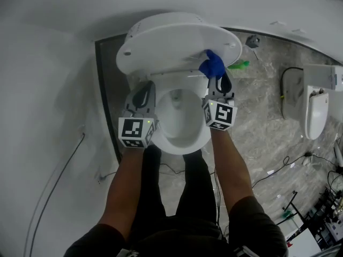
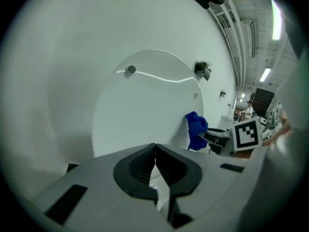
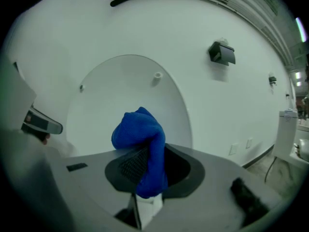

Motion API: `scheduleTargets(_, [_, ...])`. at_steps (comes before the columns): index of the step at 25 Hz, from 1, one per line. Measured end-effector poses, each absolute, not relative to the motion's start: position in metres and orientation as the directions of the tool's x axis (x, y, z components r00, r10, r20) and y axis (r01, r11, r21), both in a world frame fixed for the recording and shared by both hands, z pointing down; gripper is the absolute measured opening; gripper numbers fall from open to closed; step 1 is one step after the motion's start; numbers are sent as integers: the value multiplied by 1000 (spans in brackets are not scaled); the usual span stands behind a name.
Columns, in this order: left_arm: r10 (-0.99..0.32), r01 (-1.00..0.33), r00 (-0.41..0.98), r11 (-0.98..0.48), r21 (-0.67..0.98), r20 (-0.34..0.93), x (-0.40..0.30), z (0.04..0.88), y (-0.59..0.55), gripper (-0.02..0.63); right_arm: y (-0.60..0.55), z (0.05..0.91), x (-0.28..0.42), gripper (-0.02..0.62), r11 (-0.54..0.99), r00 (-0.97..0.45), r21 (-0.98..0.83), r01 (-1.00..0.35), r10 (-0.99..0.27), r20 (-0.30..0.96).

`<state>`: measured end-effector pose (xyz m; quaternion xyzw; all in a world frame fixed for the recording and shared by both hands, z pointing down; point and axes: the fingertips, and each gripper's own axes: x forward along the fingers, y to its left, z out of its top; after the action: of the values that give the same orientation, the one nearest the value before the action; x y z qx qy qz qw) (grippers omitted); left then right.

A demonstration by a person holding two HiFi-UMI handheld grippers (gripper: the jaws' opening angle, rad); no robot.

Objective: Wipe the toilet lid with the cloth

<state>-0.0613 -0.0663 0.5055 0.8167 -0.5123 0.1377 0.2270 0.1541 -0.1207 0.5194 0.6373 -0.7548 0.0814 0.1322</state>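
Right gripper view shows the right gripper (image 3: 147, 166) clenched on the blue cloth (image 3: 140, 129), which bulges up beyond the jaw tips, in front of the raised toilet lid (image 3: 116, 91). The left gripper (image 2: 155, 164) has its jaws pressed together with nothing between them.

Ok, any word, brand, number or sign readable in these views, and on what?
None readable. The cubes on the left gripper and right gripper bear only black-and-white square patterns, no letters.
The toilet lid and cloth show no print.
Floor clutter at far right is too small to tell.
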Motion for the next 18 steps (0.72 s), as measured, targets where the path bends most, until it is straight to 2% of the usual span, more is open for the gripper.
scheduleTargets(5, [-795,-922,385,-317,220,469,-99,511,-57,12,-92,544,51,80,390,-373,-24,-920,-859,351])
scheduleTargets(10, [-810,-940,338,-264,217,480,-138,520,-50,11,-65,560,-44,80,515,-515,-110,-850,-768,382])
scheduleTargets(14, [-815,-949,310,-231,215,490,-161,524,-43,12,-58,574,-95,80,537,-559,-179,-824,-723,405])
scheduleTargets(18, [-806,-949,311,-230,217,503,-172,528,-35,12,-69,603,-108,80,463,-507,-218,-859,-714,483])
